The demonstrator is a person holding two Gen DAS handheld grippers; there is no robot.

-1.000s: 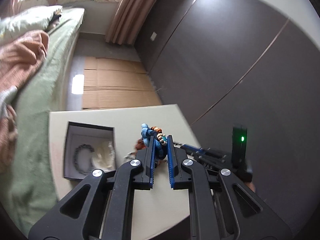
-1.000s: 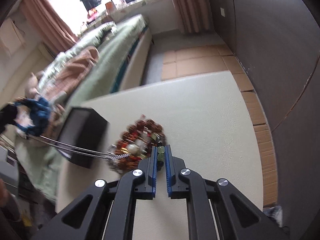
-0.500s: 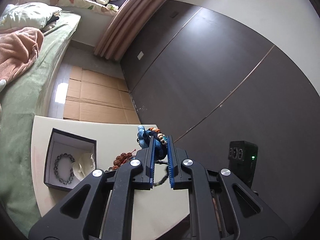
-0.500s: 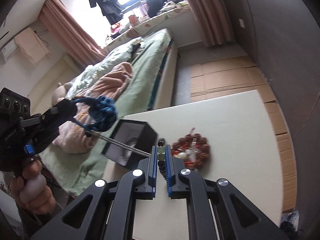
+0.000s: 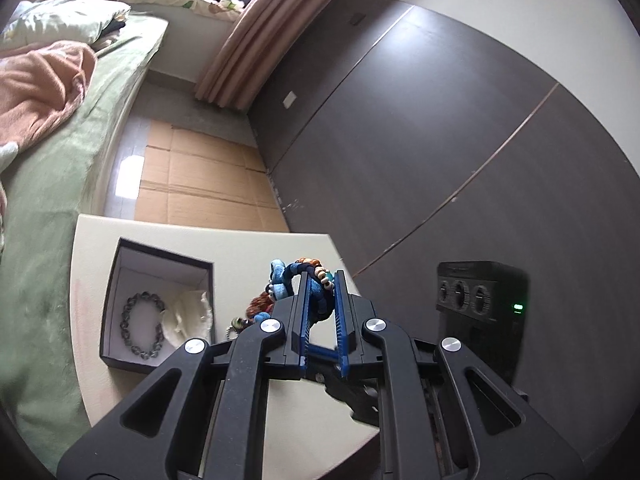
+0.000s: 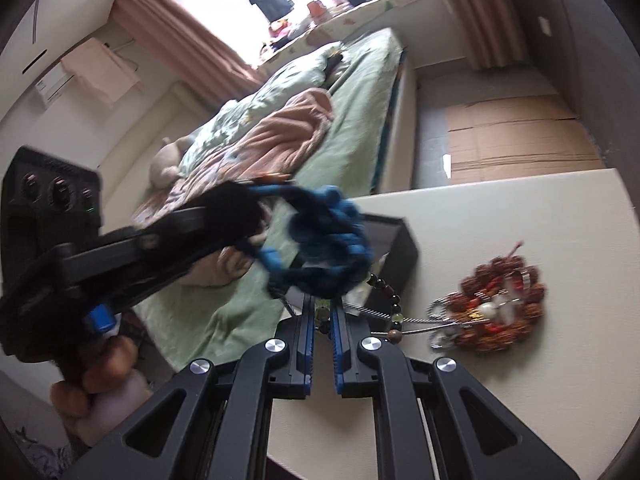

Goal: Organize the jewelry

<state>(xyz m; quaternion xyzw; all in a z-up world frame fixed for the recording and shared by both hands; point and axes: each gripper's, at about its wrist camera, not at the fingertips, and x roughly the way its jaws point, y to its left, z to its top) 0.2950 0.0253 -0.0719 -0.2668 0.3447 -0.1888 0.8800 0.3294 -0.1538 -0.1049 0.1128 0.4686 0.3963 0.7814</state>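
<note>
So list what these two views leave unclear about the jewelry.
- Blue braided bracelet: motion-blurred in the right wrist view; its beads unreadable.
- Red bead pile: mostly hidden behind the left gripper in the left wrist view.
- Box: contents unseen in the right wrist view.

Legible markings: none in either wrist view.
No text, label, brand, number or sign can be read on any surface; the wall unit (image 6: 44, 80) far up and left of the right claw bears marks too blurred to make out.
</note>
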